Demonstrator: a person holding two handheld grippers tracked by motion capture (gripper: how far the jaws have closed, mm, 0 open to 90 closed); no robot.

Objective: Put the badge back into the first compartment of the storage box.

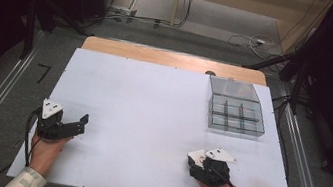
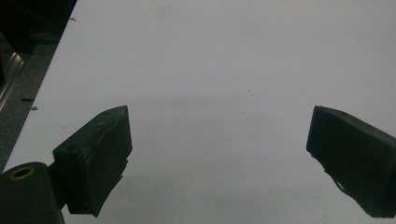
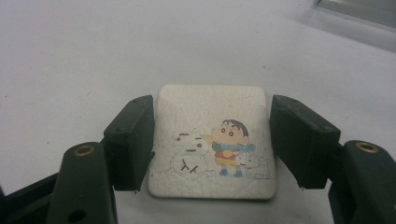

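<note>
Right gripper (image 3: pixel 211 140) clamped on white cartoon tile (image 3: pixel 212 140), left gripper (image 2: pixel 219 154) spread wide

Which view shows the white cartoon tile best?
The right gripper view: the tile sits large between the right tool's jaws, its drawing clear. In the high view it is a small white patch; the left gripper view shows bare table.

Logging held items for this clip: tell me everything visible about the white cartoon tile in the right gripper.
The white cartoon tile is a flat, roughly square piece with rounded corners and a pebbled, matte surface. It bears a printed cartoon: a dark-haired child in red top and blue scarf beside a snowman and a small white dog. It lies face up, level with the white table. The right gripper brackets it, one of the fingers against each side edge. Its material cannot be told.
</note>
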